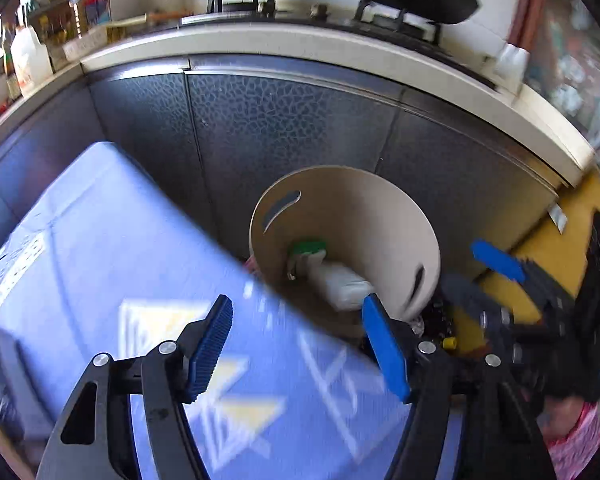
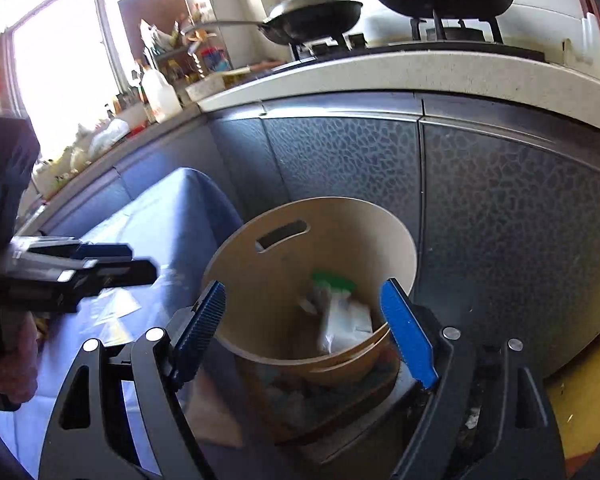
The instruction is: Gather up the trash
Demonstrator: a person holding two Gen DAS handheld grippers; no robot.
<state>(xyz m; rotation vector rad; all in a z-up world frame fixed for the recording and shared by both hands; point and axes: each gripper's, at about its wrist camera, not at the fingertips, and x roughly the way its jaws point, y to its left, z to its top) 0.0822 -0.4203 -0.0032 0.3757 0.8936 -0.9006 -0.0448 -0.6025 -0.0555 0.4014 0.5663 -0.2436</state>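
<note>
Hovering just short of the beige bin (image 2: 340, 240), the right gripper (image 2: 306, 332) is seen spread wide and empty. The left gripper (image 1: 298, 348), equally wide and empty, is held over the blue cloth (image 1: 112, 248) beside the bin. Inside the bin lies a white, green-capped bottle (image 1: 336, 280) (a fallen scrap beneath shows only from the right). Behind the bin stand dark cabinets (image 2: 500, 208).

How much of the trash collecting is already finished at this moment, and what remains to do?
Done: a white plastic bottle with a green cap lies inside the round beige bin. In hand: nothing; the left gripper and the right gripper are both open and empty, near the bin. Left: unclear, since the blue patterned tablecloth is too blurred to show any remaining trash.
</note>
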